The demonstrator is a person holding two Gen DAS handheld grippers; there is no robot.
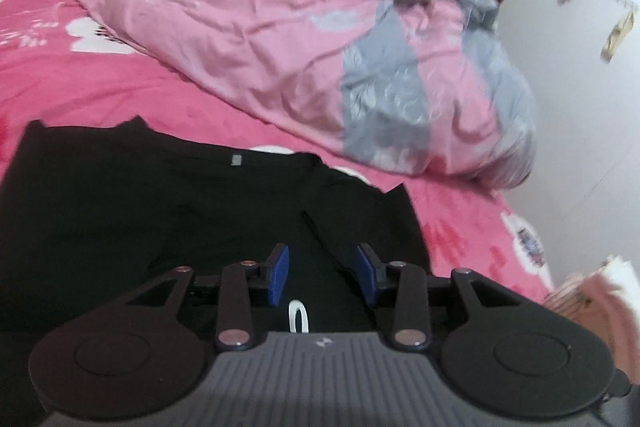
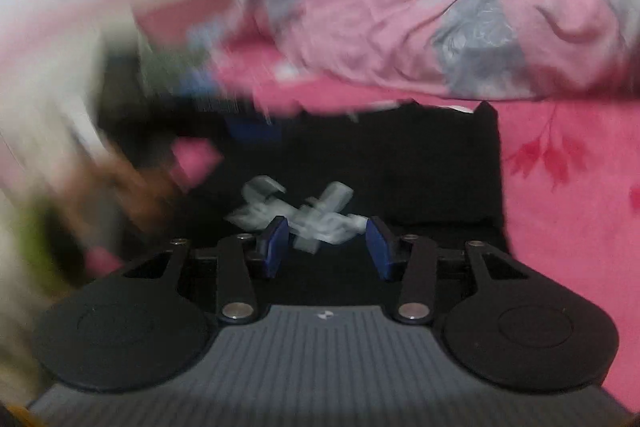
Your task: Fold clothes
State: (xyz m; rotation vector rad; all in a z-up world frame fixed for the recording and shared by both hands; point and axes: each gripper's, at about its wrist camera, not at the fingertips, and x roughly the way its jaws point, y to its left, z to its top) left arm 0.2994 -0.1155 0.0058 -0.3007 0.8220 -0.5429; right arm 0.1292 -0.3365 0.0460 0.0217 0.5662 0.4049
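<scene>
Though wide apart (empty), both grippers [image 1: 323, 273] [image 2: 326, 247]

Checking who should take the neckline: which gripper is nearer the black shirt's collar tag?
Probably left. The left gripper hangs open over the shirt, facing the tag. The right gripper, open, shows no tag.

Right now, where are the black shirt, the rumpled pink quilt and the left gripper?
black shirt [image 1: 120, 195]: left wrist view, on the flat body below the collar.
pink quilt [image 1: 224, 11]: left wrist view, on its wrinkled pink middle.
left gripper [image 1: 322, 273]: left wrist view, midway between its blue fingertips.
</scene>
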